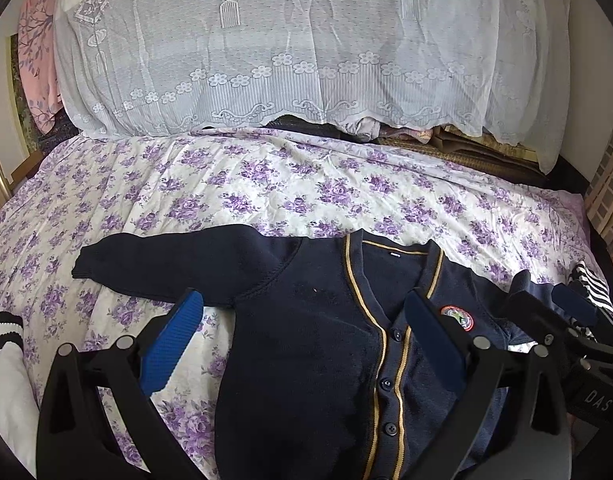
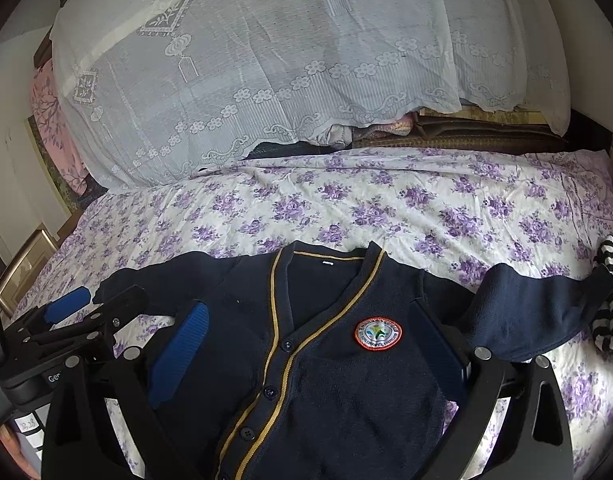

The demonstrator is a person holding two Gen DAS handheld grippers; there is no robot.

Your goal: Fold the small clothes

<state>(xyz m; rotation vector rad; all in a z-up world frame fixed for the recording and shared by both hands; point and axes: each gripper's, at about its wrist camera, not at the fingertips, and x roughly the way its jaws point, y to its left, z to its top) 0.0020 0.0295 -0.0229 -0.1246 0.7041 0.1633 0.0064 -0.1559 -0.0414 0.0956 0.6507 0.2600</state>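
You had a small navy knitted cardigan with gold trim along its button band [image 1: 306, 340] laid flat, front up, on the white bedsheet printed with purple flowers [image 1: 266, 184]. The cardigan was buttoned, its collar pointing toward the pile draped in white lace cloth [image 1: 286, 40], which sat on the sheet well beyond the collar. One sleeve [image 1: 154, 260] stretched out sideways from the cardigan's shoulder. The other sleeve [image 2: 534, 304] lay out from the opposite shoulder, and its cuff reached the black-and-white striped fabric [image 2: 610, 300] just beside the cardigan.

Your left gripper [image 1: 306, 344] hovered over the cardigan's chest with its jaws spread wide. One blue ribbed pad [image 1: 174, 344] sat above the sheet just off the cardigan's armpit, and the other pad [image 1: 434, 344] was over the button band, near the round red-rimmed badge [image 1: 458, 317]. Nothing was caught between them.

Your right gripper [image 2: 318, 356] was likewise released, its jaws wide apart over the cardigan's front. Its one blue pad [image 2: 182, 352] lay over the cardigan's panel on the side away from the badge, while the other finger was dark against the knit past the badge, near the sleeve. It held nothing.

A white garment with black bands [image 1: 4, 344] lay on the sheet, apart from the cardigan, beyond the outstretched sleeve. A pink floral cloth [image 1: 38, 48] showed beside the lace-draped pile.
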